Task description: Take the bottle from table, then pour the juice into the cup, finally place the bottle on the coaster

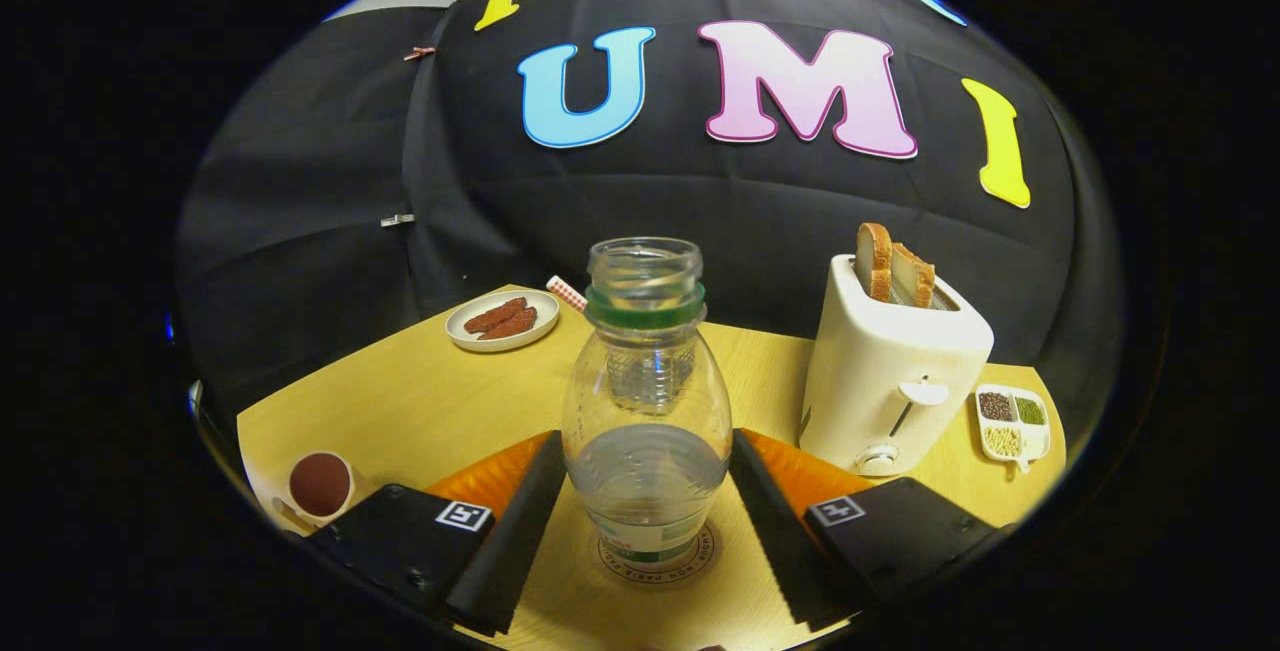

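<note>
A clear plastic bottle (646, 401), uncapped and with a green neck ring, stands upright on a round printed coaster (655, 574) on the wooden table (420, 401). Clear liquid fills roughly its lower third. My gripper (648, 441) has one finger on each side of the bottle's belly, and both fingertips (545, 471) lie against its sides. A white cup (318, 484) holding dark reddish liquid sits to the left, beside the left finger's base.
A white toaster (890, 381) with two bread slices stands just right of the bottle. A small divided dish of grains (1012, 423) lies beyond it. A plate with brown pieces (502, 319) sits at the far left edge, next to a checked straw (566, 293).
</note>
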Available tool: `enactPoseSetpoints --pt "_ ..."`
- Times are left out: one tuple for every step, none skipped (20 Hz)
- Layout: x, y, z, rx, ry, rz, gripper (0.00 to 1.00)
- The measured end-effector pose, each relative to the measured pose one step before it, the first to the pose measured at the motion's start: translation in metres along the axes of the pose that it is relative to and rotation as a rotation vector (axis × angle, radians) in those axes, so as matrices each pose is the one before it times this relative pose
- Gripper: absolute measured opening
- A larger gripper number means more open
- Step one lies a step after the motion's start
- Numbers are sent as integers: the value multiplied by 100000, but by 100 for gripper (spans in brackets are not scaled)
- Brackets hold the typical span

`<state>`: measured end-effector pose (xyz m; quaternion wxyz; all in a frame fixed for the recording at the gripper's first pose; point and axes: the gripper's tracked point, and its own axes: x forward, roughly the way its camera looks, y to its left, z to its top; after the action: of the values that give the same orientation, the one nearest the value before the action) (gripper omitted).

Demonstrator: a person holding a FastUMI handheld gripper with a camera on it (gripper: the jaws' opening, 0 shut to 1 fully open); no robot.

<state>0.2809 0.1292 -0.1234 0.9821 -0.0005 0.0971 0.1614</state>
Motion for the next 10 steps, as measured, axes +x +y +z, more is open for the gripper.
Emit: enactPoseSetpoints --pt "-208 -47 192 275 -199 34 99" --pt "-299 -19 228 53 -212 108 99" --pt "-339 -10 143 -245 46 -209 99" --pt "-369 -36 107 -287 183 -251 99" --pt "-435 -2 79 -40 403 47 99" --pt "-486 83 21 228 491 377 99" --pt "-578 175 183 -10 135 528 99" --pt "-543 94 242 -509 -94 387 99" --pt "-700 73 394 -553 -432 58 99" --pt "-721 75 474 18 -632 222 99"
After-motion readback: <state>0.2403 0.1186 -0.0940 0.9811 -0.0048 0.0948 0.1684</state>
